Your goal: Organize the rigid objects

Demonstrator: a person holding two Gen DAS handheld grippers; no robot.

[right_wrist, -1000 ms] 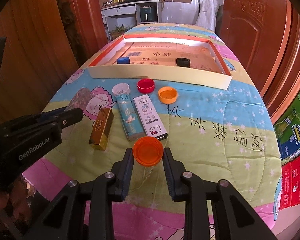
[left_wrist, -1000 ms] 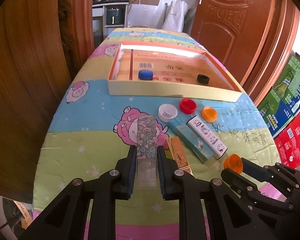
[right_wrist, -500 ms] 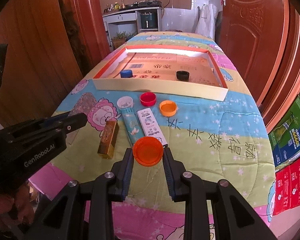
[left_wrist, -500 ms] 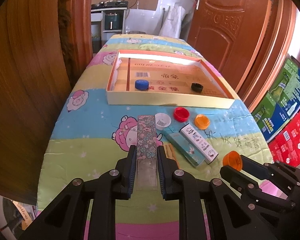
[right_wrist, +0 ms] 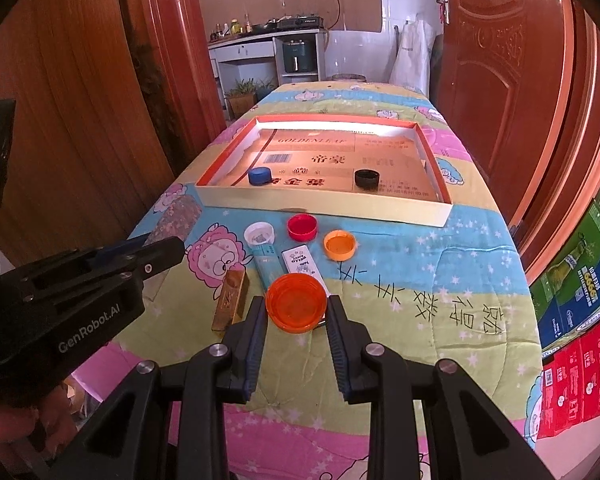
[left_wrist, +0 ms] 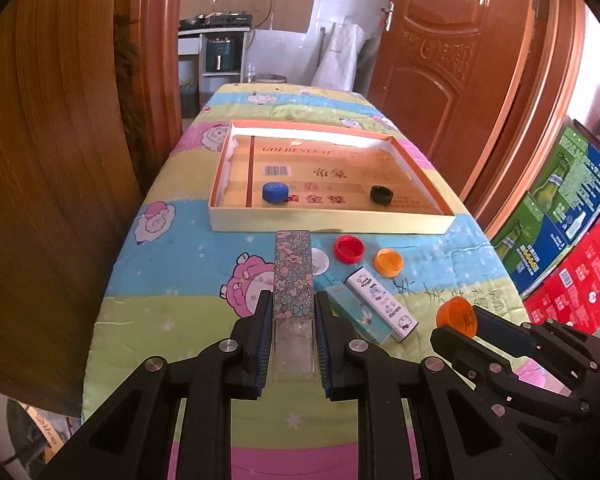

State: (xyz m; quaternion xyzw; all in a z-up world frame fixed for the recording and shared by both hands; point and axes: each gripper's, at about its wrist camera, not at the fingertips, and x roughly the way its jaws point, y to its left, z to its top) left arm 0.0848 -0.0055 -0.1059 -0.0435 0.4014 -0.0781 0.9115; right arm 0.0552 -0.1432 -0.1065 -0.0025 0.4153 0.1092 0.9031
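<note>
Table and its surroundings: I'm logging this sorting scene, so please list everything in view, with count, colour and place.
Tray: one, cream walls, orange rim, far on the quilt.
Caps in tray: two, blue left, black right.
Loose caps: three, white, red, orange, just before the tray.
Boxes on quilt: three, gold, teal, white, side by side.
Quilt: one, cartoon-striped, covers the table.
Cartons: several, green, blue, red, stacked right.
Doors: brown wood, both sides.
Left gripper: shut on floral box.
Right gripper: shut on held orange cap.
</note>
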